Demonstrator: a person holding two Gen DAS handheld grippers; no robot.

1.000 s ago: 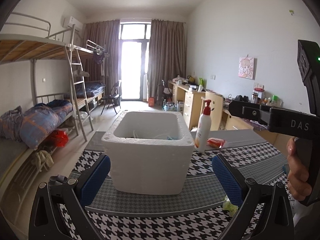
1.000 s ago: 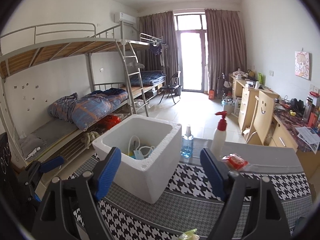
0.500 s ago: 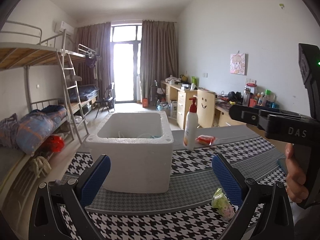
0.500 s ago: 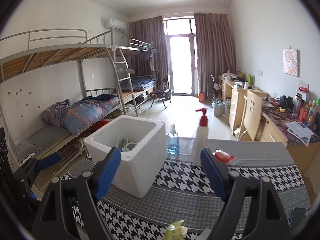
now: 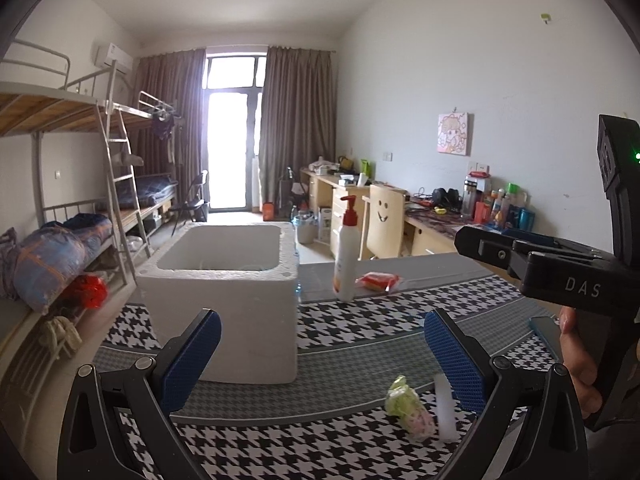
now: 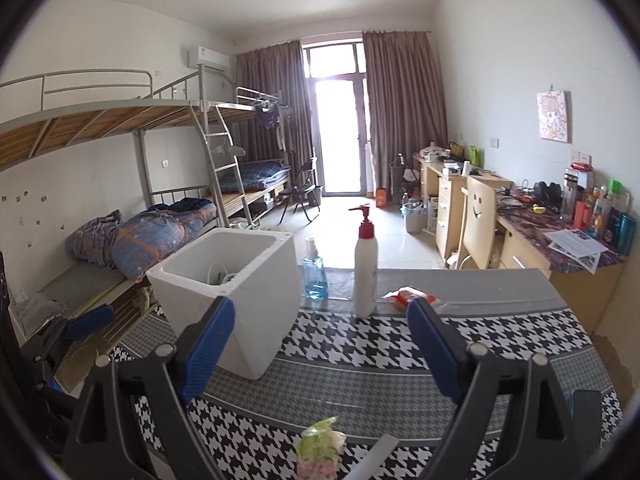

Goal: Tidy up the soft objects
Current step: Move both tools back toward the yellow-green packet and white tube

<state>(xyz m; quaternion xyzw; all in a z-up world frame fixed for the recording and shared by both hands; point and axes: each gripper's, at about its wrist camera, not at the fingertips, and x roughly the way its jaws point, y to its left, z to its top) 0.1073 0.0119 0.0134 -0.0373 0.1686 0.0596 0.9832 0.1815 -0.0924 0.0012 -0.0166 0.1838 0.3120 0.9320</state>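
Green-and-pink soft crinkled packet (image 5: 409,408): left wrist view, on houndstooth tablecloth (image 5: 360,328), near white foam box (image 5: 224,296); left gripper (image 5: 320,352) fingers spread, empty. Right wrist view: packet (image 6: 318,446) low between right gripper (image 6: 320,354) fingers, spread, untouched.

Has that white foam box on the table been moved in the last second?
No. The white foam box keeps its spot beside the blue bottle and pump bottle; only the cameras moved.

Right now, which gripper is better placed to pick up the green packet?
Probably the right gripper: the green packet lies nearly centred below its open jaws. For the left gripper it sits off toward one finger.
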